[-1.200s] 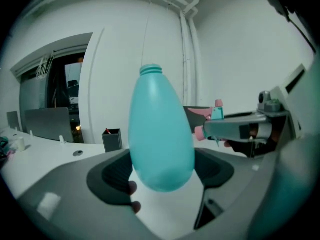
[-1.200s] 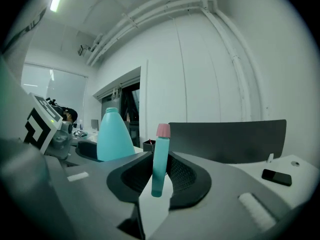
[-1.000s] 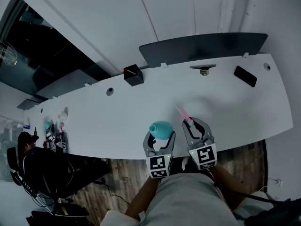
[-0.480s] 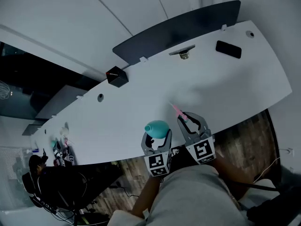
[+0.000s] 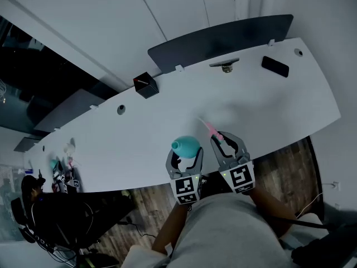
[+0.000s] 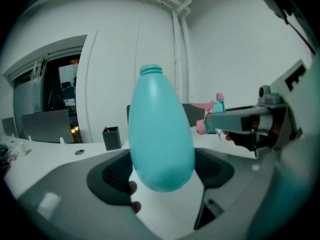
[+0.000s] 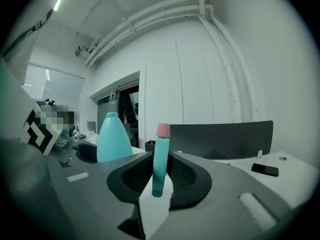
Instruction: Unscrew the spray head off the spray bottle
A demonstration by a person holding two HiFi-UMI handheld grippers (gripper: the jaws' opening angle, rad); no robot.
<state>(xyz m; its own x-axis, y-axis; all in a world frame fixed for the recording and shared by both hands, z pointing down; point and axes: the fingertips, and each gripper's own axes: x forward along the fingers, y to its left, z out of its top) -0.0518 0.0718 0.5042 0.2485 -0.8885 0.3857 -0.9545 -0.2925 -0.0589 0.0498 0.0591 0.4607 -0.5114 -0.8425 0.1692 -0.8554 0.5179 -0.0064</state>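
Observation:
The teal bottle (image 5: 186,147) stands upright between the jaws of my left gripper (image 5: 185,156), which is shut on its wide belly. Its threaded neck is bare and open in the left gripper view, where the bottle (image 6: 161,134) fills the middle above my left gripper (image 6: 162,176). The teal-and-pink spray head (image 5: 215,132) is off the bottle, with my right gripper (image 5: 226,145) shut on it just to the right. In the right gripper view the spray head (image 7: 160,159) stands upright in my right gripper (image 7: 160,181), with the bottle (image 7: 113,139) apart at the left.
Both grippers hover over the white table's near edge (image 5: 279,144). A black pen holder (image 5: 145,85), a dark screen (image 5: 223,38), a round metal fitting (image 5: 226,66) and a black phone (image 5: 275,66) lie along the far side. Another person sits at the far left.
The head view has swung, so the table sits differently in frame. Both grippers keep their holds, with the bottle and spray head the same small distance apart.

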